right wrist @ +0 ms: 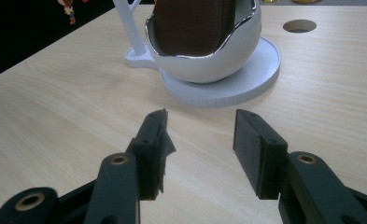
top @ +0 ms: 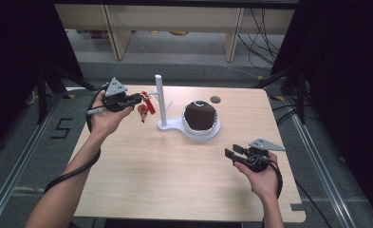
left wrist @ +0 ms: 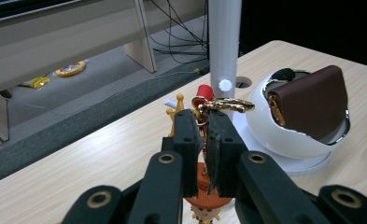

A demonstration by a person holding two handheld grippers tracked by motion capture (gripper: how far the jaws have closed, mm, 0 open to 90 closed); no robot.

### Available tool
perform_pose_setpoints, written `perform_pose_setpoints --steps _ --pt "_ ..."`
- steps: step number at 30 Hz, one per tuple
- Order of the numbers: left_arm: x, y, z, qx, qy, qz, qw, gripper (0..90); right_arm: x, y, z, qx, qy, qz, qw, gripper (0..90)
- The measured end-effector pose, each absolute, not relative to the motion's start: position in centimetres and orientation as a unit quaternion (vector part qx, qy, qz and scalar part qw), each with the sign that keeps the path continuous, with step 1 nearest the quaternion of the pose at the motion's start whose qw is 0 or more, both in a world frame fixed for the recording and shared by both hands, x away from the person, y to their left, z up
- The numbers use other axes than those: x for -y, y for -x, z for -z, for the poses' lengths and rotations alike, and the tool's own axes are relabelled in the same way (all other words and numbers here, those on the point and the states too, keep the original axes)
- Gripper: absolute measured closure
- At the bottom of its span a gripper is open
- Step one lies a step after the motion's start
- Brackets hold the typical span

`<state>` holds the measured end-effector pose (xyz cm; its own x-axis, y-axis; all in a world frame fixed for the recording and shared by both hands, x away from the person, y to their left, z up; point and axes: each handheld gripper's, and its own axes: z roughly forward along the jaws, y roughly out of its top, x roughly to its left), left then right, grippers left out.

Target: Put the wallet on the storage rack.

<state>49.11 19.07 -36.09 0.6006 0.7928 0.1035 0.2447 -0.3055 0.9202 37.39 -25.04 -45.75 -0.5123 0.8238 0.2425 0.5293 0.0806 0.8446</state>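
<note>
- keychain (left wrist: 208, 108) clamped in the left gripper (left wrist: 203, 140), held just beside the white post (left wrist: 224, 46); gold clasp near the peg (left wrist: 225, 85)
- risk: clasp could miss the peg, or slip and drop
- right gripper (right wrist: 200, 140) jaws apart, empty, near the bowl (right wrist: 209, 65)

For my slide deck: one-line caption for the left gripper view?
Left gripper shut on a toy keychain, beside the white post and bowl.
</note>
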Motion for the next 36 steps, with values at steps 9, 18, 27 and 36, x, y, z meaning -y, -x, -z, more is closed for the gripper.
perform_pose_setpoints --steps 9,18,27,36 --pt "-18.7 -49.2 35.6 -0.353 -0.752 -0.294 0.473 82.5 24.9 -37.5 46.0 -0.718 -0.470 -0.494 0.142 55.0" --pt "-18.1 -49.1 35.0 -0.342 -0.756 -0.311 0.463 82.4 24.9 -37.7 46.4 -0.730 -0.459 -0.485 0.143 54.5" --pt "-17.5 -49.8 35.4 -0.350 -0.755 -0.314 0.457 82.4 24.8 -37.8 46.8 -0.732 -0.458 -0.484 0.139 54.0" --pt "-17.4 -50.4 36.0 -0.360 -0.756 -0.311 0.449 82.4 24.7 -37.8 46.9 -0.742 -0.455 -0.470 0.146 53.4"
